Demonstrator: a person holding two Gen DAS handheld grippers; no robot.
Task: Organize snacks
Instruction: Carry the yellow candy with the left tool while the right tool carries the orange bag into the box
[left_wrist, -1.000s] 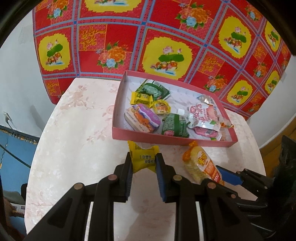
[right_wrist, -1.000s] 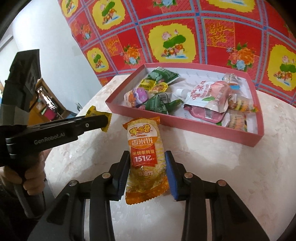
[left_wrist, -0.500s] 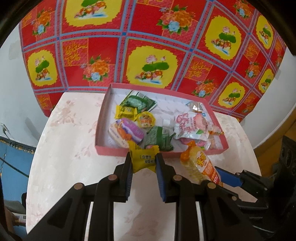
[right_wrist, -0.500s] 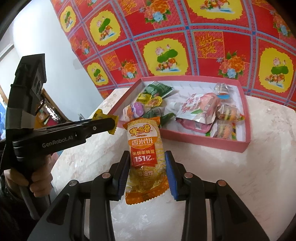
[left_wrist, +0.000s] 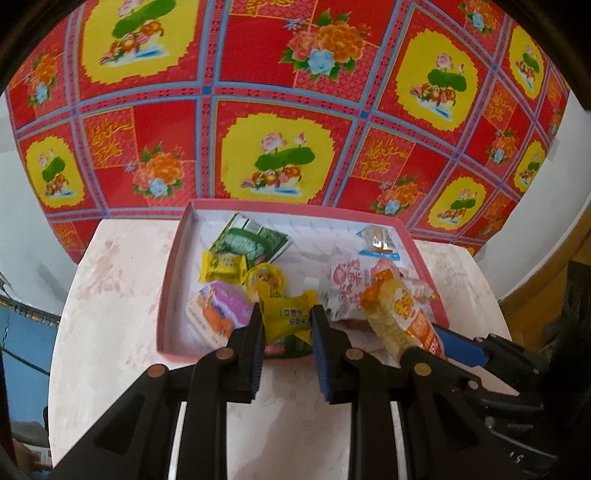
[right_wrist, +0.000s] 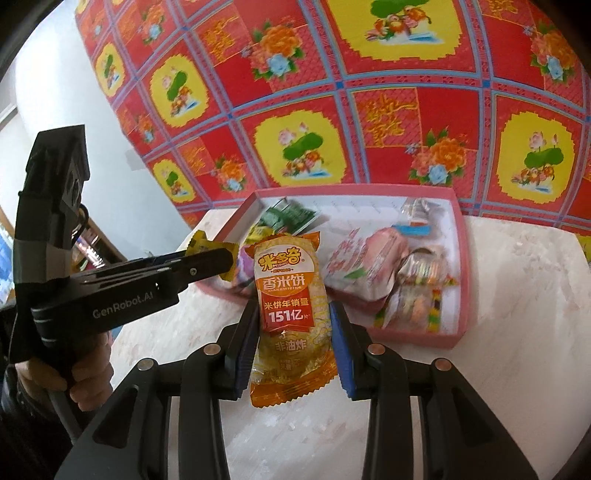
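Pink tray (left_wrist: 164, 306), yellow packet (left_wrist: 286, 319), orange rice-cracker pack (right_wrist: 291, 291), red floral cloth (left_wrist: 258, 74).

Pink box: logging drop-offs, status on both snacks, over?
Left gripper shut on yellow candy. Right gripper shut on rice cracker pack. Both short of pink box. Nothing in the way.

"GenRobot.AI" is being shown in pale letters along the side of the left gripper (right_wrist: 207, 254). On the orange rice cracker packet (right_wrist: 291, 310), the characters "米多奇", "香米饼", "米饼年销量", "151亿" and "非油炸" are being displayed, with small Latin lettering beneath that is too fine to be read. Dark print is being carried on the yellow candy wrapper (left_wrist: 288, 317), blurred beyond reading.
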